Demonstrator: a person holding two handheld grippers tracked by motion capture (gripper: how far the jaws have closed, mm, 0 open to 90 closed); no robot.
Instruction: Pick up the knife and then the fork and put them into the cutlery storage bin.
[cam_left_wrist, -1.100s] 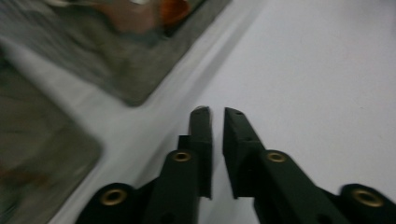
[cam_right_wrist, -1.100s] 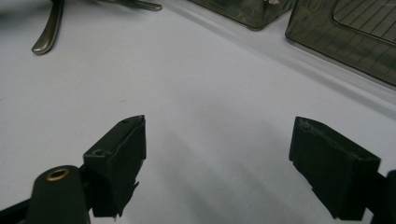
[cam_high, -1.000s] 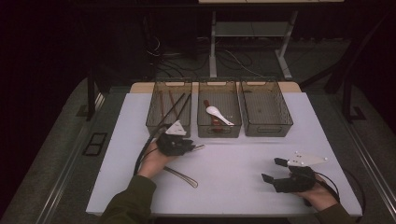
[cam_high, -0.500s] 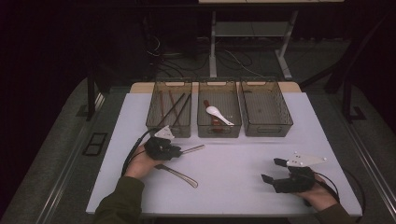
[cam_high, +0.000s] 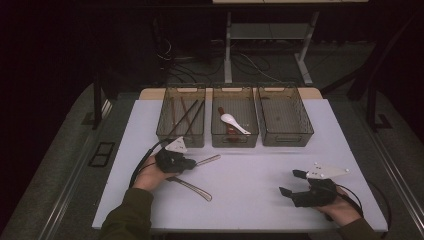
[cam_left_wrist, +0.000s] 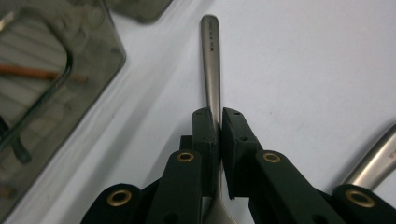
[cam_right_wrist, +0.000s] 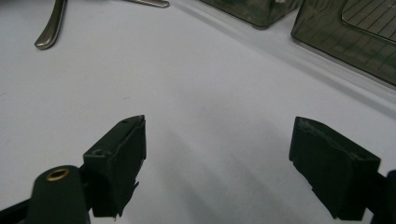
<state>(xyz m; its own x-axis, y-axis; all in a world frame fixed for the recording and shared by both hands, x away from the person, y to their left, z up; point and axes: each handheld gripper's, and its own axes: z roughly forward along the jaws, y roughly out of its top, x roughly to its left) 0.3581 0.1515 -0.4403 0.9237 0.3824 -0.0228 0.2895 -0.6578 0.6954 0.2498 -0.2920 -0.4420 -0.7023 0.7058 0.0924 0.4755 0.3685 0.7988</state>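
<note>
The left claw is pinched tight on a metal spoon handle, likely so it can lift it toward the three bins. A second metal handle lies just beside that hand. The right claw rests wide, holding nothing. The white desk sits in a dark room with cables on the floor.
</note>
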